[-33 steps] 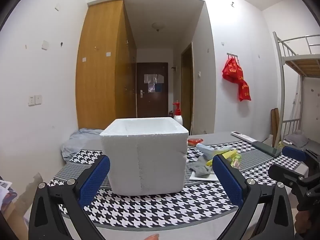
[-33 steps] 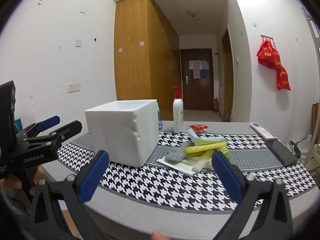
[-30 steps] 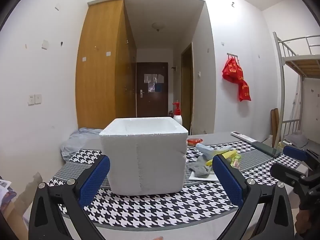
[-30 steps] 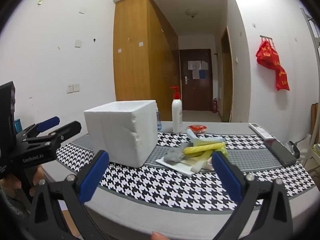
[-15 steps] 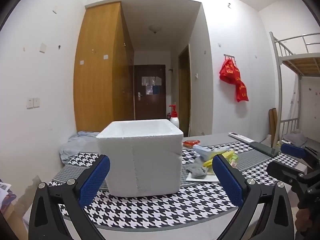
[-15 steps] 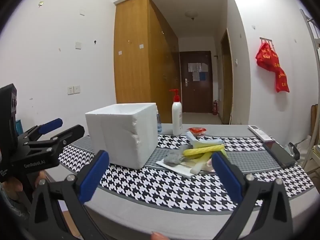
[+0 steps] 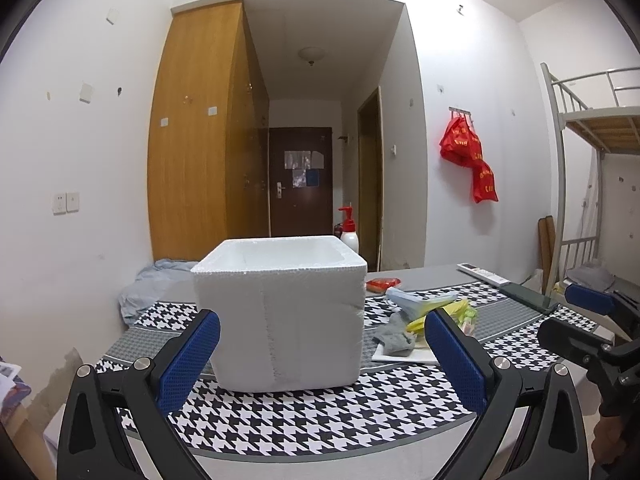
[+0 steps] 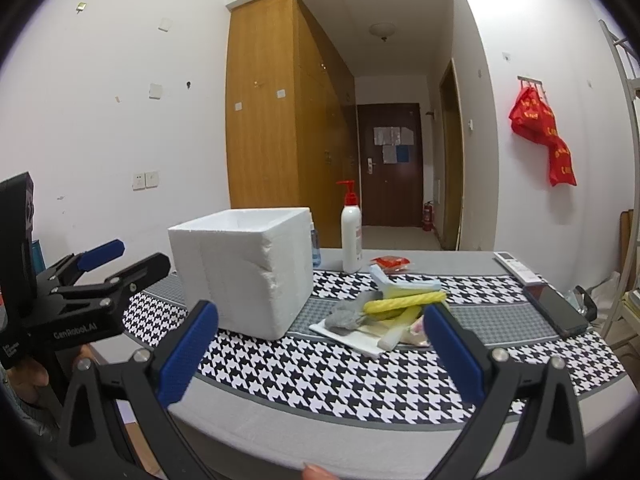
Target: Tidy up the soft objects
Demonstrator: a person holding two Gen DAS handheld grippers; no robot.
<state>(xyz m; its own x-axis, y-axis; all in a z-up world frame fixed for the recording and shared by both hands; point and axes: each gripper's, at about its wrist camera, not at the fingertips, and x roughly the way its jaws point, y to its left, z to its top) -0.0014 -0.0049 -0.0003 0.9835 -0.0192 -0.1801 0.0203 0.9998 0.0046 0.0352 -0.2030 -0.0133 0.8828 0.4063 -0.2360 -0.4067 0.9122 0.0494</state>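
A white foam box (image 7: 284, 316) (image 8: 244, 270) stands open-topped on the houndstooth tablecloth (image 8: 320, 364). To its right lies a pile of soft things on a white sheet (image 8: 352, 338): a grey cloth (image 8: 346, 316) (image 7: 394, 338), a yellow sponge roll (image 8: 404, 303) and a pale blue-and-yellow sponge (image 8: 400, 282) (image 7: 416, 302). My left gripper (image 7: 320, 360) is open and empty, facing the box from the near table edge. My right gripper (image 8: 320, 360) is open and empty, short of the pile.
A pump bottle (image 8: 351, 236), a red packet (image 8: 390, 262), a remote (image 8: 516, 268) and a dark phone (image 8: 556, 312) lie on the table behind and right of the pile. A bunk bed frame (image 7: 576, 184) stands at the right.
Both grippers have risen slightly and tilted; the box top opening shows more in the left wrist view. Both stay open and empty.
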